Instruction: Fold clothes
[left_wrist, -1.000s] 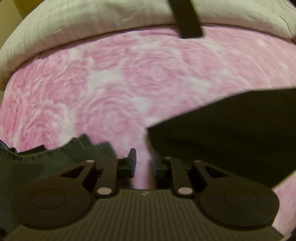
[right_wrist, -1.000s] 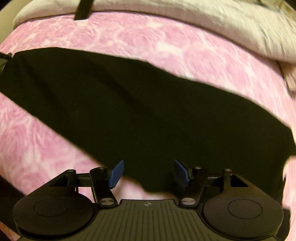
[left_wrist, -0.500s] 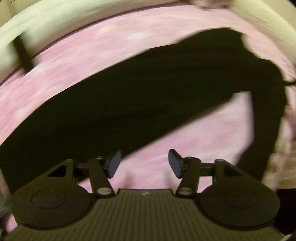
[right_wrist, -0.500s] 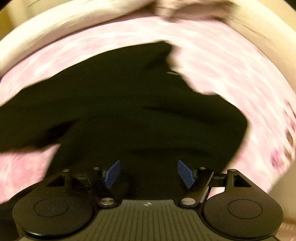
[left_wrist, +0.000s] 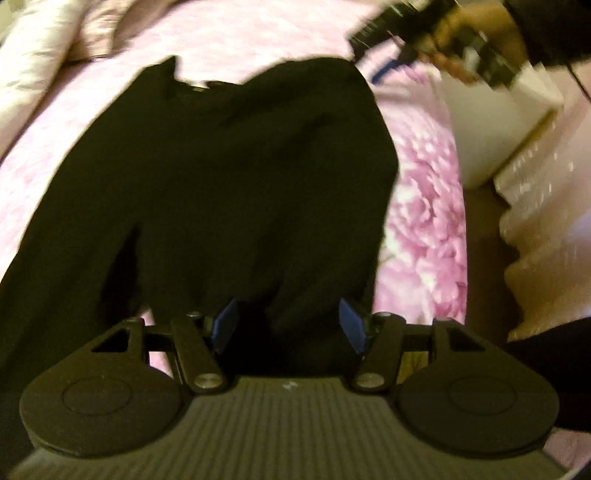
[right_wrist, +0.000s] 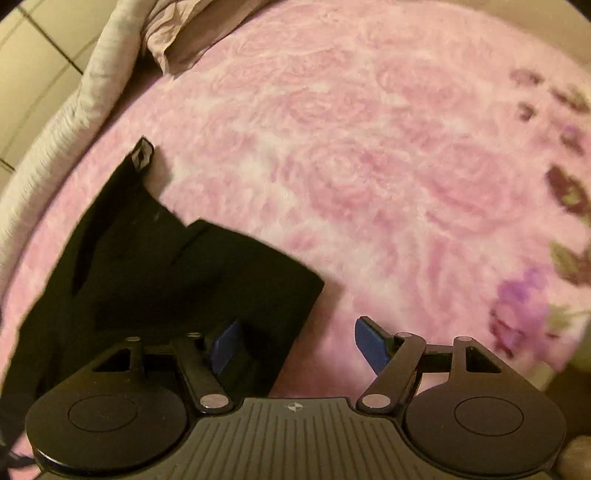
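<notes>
Ahead of both grippers, a black garment (left_wrist: 229, 177) lies spread on a pink rose-patterned blanket (right_wrist: 369, 155).

Directly beyond the left gripper (left_wrist: 290, 325), whose blue pads stand apart and press nothing, the dark cloth stretches away to its neckline. The right gripper (right_wrist: 295, 347) is likewise released, its jaws wide; one corner of the garment reaches under its left pad, bare blanket under the other. A pale pillow (right_wrist: 122, 55) sits far ahead to its left. The other hand (left_wrist: 465, 33) shows far ahead and to the right of the left gripper.

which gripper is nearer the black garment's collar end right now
Right. In the left wrist view the right gripper hangs just past the collar end of the black garment. The left gripper is over the opposite, near end. Both are open and empty.
</notes>
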